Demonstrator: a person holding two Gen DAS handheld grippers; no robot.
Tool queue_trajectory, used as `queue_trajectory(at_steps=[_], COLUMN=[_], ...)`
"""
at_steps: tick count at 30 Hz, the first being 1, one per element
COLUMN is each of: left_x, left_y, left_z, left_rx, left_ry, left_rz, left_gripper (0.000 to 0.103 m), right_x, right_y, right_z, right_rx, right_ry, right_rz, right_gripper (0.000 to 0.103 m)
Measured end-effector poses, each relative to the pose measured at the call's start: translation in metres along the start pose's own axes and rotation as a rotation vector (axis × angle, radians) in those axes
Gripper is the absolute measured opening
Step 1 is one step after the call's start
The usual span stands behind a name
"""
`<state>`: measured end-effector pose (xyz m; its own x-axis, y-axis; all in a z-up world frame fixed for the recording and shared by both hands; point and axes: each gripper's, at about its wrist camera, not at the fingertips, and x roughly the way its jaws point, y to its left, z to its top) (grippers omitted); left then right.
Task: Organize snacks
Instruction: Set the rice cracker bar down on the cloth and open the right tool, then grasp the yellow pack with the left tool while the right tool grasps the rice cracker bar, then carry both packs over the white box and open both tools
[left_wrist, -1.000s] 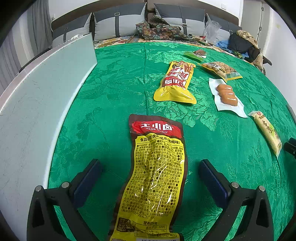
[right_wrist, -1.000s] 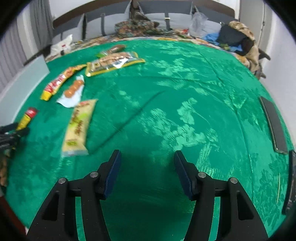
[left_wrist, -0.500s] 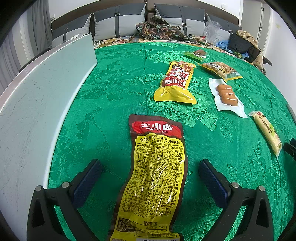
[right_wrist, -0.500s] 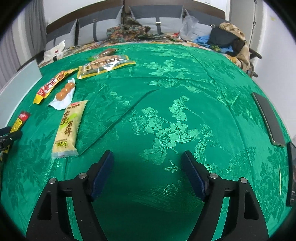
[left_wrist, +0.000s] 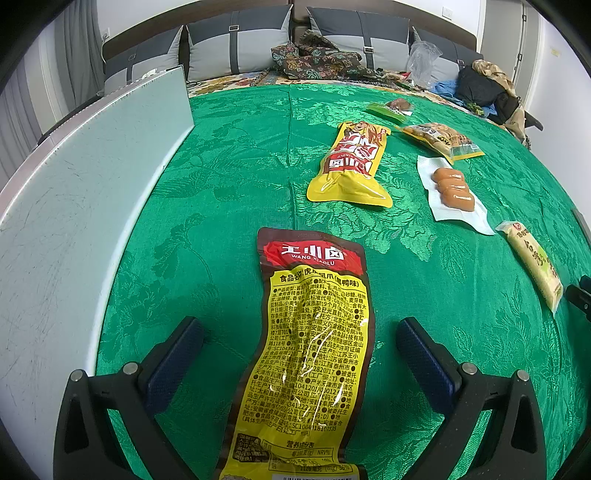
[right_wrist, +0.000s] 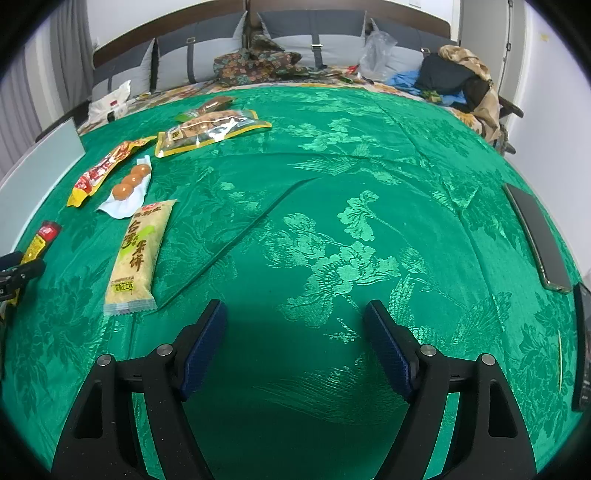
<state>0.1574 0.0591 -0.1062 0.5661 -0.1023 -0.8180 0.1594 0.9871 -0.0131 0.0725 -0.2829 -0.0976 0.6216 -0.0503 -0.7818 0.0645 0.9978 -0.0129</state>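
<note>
- Right gripper (right_wrist: 295, 339) jaws have just been opening; now wide, nothing between them, over bare green cloth (right_wrist: 369, 184).
- Left gripper (left_wrist: 299, 354) hasn't moved: wide open, not squeezing the yellow snack bag (left_wrist: 314, 350) between its fingers.
- Pale cracker pack (right_wrist: 138, 251) lies at ten o'clock from the right gripper.
- Slippery bag might slide away if pinched off-center.

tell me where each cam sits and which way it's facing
Left wrist: on the left gripper, angled down at the brown-yellow snack pack between its open fingers.
Right wrist: on the right gripper, angled down at bare green cloth, fingers open.
Shared: the rice cracker pack, egg pack, red-yellow pack.
</note>
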Motion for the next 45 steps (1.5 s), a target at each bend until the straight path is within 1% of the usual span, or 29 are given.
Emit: queue_trajectory(at_steps=[7, 8, 9, 10, 11, 13, 14, 16, 17, 18, 19, 21, 22, 23, 24, 25, 26, 28, 30, 33, 35, 37, 38, 40, 41, 42, 44, 45], left_x=[0.000, 0.000, -0.001, -0.001, -0.002, -0.004, -0.006, -0.011, -0.014, -0.019, -0.022, -0.025, -0.029, -0.032, -0.036, -0.042, -0.048, -0.059, -0.069, -0.086, -0.107, -0.128, -0.144, -0.170, -0.185, -0.194, -0.209, -0.212], left_y=[0.000, 0.000, 0.000, 0.001, 0.001, 0.002, 0.001, 0.000, 0.000, 0.001, 0.003, 0.010, 0.015, 0.018, 0.021, 0.025, 0.027, 0.029, 0.031, 0.031, 0.036, 0.047, 0.059, 0.084, 0.104, 0.119, 0.158, 0.171], left_z=[0.000, 0.001, 0.002, 0.003, 0.003, 0.002, -0.001, -0.005, -0.005, -0.004, -0.005, -0.007, -0.010, -0.012, -0.015, -0.019, -0.022, -0.028, -0.034, -0.039, -0.038, -0.034, -0.032, -0.026, -0.024, -0.023, -0.023, -0.025], left_rx=[0.005, 0.019, 0.033, 0.046, 0.060, 0.085, 0.098, 0.114, 0.114, 0.109, 0.099, 0.055, 0.035, 0.021, 0.002, -0.022, -0.043, -0.085, -0.125, -0.177, -0.212, -0.247, -0.270, -0.311, -0.338, -0.356, -0.396, -0.405], left_ry=[0.007, 0.026, 0.050, 0.084, 0.124, 0.157, 0.162, 0.151, 0.144, 0.132, 0.124, 0.132, 0.125, 0.121, 0.116, 0.106, 0.095, 0.072, 0.051, 0.013, -0.032, -0.081, -0.114, -0.177, -0.209, -0.222, -0.238, -0.241], left_rz=[-0.002, -0.010, -0.019, -0.029, -0.038, -0.056, -0.064, -0.068, -0.067, -0.066, -0.071, -0.099, -0.106, -0.110, -0.118, -0.133, -0.147, -0.174, -0.199, -0.242, -0.276, -0.294, -0.300, -0.288, -0.267, -0.246, -0.169, -0.131], left_gripper=[0.103, 0.103, 0.103, 0.103, 0.103, 0.103, 0.101, 0.094, 0.083, 0.061, 0.054, 0.053, 0.052, 0.051, 0.051, 0.051, 0.051, 0.051, 0.051, 0.051, 0.051, 0.051, 0.051, 0.051, 0.051, 0.051, 0.051, 0.051], right_x=[0.000, 0.001, 0.001, 0.002, 0.002, -0.001, -0.005, -0.012, -0.012, -0.010, 0.000, 0.016, 0.028, 0.034, 0.038, 0.036, 0.035, 0.029, 0.018, -0.001, -0.016, -0.038, -0.047, -0.073, -0.083, -0.093, -0.110, -0.120], right_y=[0.000, 0.000, 0.001, 0.000, -0.002, -0.005, -0.003, 0.014, 0.027, 0.041, 0.059, 0.078, 0.089, 0.094, 0.099, 0.102, 0.102, 0.096, 0.086, 0.073, 0.078, 0.096, 0.107, 0.146, 0.166, 0.191, 0.233, 0.266], right_z=[0.000, 0.001, 0.002, 0.005, 0.010, 0.024, 0.031, 0.044, 0.050, 0.055, 0.061, 0.065, 0.067, 0.067, 0.066, 0.066, 0.065, 0.061, 0.058, 0.057, 0.061, 0.071, 0.077, 0.095, 0.104, 0.113, 0.125, 0.130], right_rx=[0.001, -0.002, -0.011, -0.028, -0.025, 0.042, 0.069, 0.060, 0.033, 0.000, -0.031, -0.061, -0.080, -0.090, -0.100, -0.127, -0.131, -0.067, -0.026, 0.072, 0.069, 0.036, 0.024, -0.022, -0.048, -0.079, -0.136, -0.176], right_ry=[0.000, 0.003, 0.011, 0.039, 0.089, 0.179, 0.194, 0.211, 0.220, 0.233, 0.258, 0.287, 0.304, 0.315, 0.331, 0.314, 0.322, 0.344, 0.326, 0.314, 0.292, 0.256, 0.240, 0.198, 0.180, 0.164, 0.145, 0.135], right_rz=[0.001, 0.012, 0.019, 0.031, 0.051, 0.150, 0.197, 0.260, 0.276, 0.284, 0.285, 0.260, 0.229, 0.213, 0.200, 0.155, 0.158, 0.228, 0.251, 0.343, 0.368, 0.411, 0.442, 0.522, 0.559, 0.600, 0.674, 0.726], right_gripper=[0.082, 0.084, 0.084, 0.084, 0.084, 0.083, 0.083, 0.083, 0.083, 0.082, 0.082, 0.080, 0.079, 0.074, 0.052, 0.038, 0.030, 0.030, 0.030, 0.031, 0.031, 0.031, 0.031, 0.031, 0.031, 0.031, 0.031, 0.031])
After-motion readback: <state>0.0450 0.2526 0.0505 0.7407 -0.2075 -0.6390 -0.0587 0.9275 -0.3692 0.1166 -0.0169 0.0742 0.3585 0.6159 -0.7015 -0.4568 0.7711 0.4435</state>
